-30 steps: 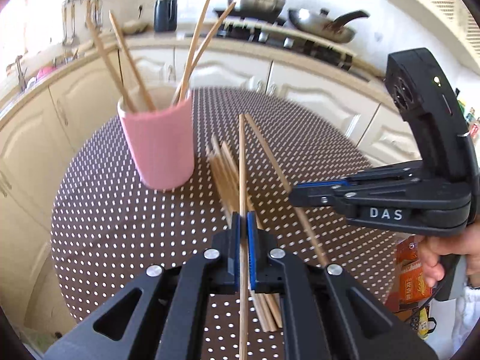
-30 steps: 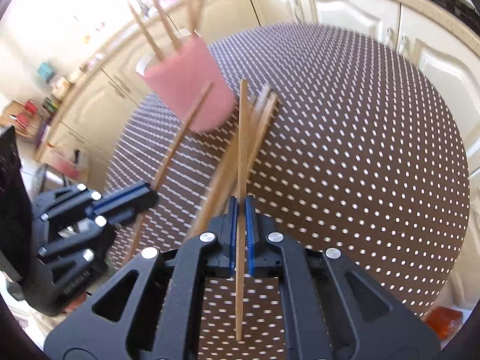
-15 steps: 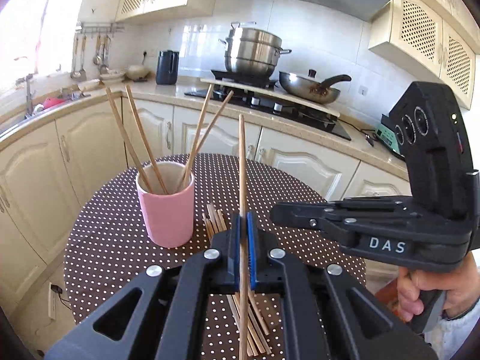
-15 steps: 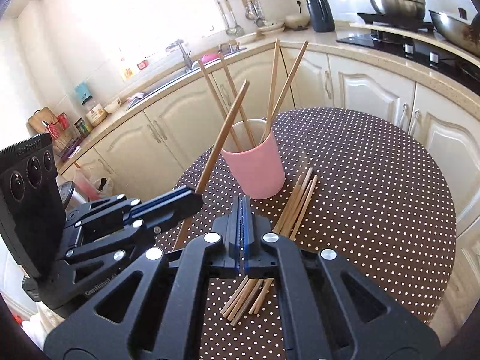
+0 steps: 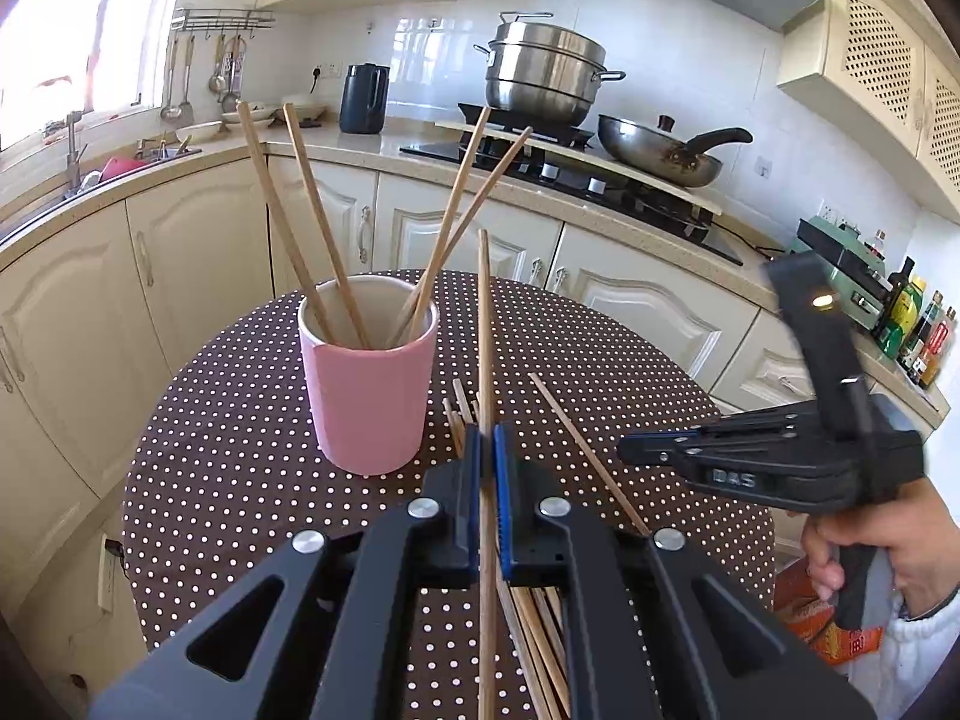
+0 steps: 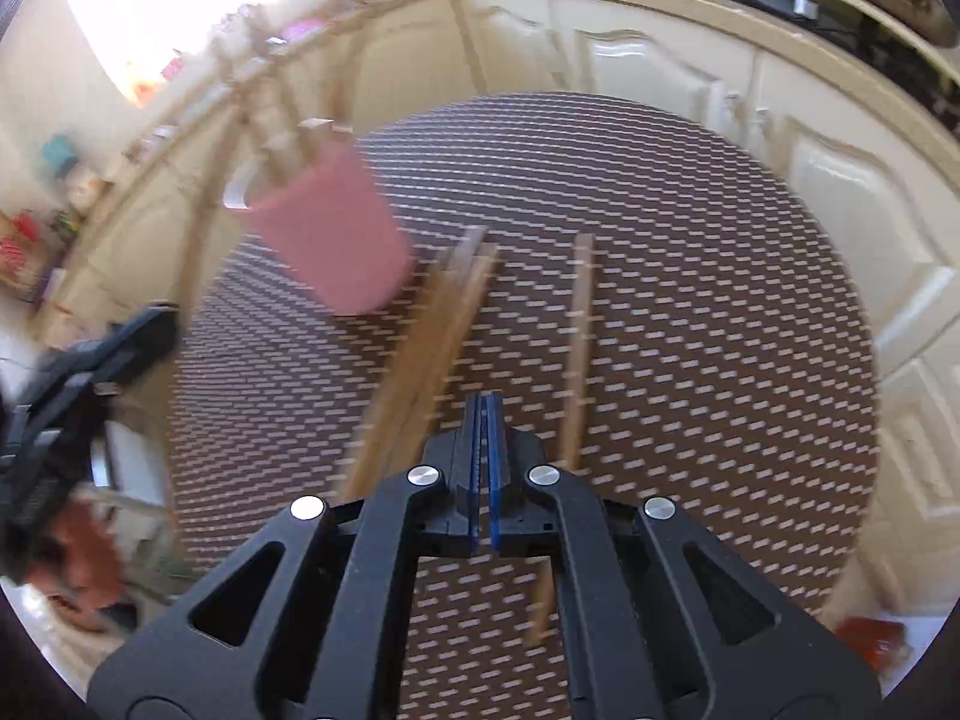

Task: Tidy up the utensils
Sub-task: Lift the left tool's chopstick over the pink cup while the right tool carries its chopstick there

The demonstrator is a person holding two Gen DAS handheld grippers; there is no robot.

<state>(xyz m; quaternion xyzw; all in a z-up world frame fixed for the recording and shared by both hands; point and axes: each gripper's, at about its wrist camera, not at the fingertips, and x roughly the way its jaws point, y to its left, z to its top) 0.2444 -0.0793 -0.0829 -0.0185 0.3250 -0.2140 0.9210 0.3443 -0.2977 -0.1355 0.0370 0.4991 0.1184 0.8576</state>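
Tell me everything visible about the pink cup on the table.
The pink cup is a plain, handleless cylinder that looks ceramic, matte pink outside and white on the rim and inside. It stands upright on the brown polka-dot tablecloth, left of the loose chopsticks lying there. Four wooden chopsticks lean in it, two toward the left and two toward the right. Neither gripper touches it; the left gripper, shut on a single chopstick, is just to its right.
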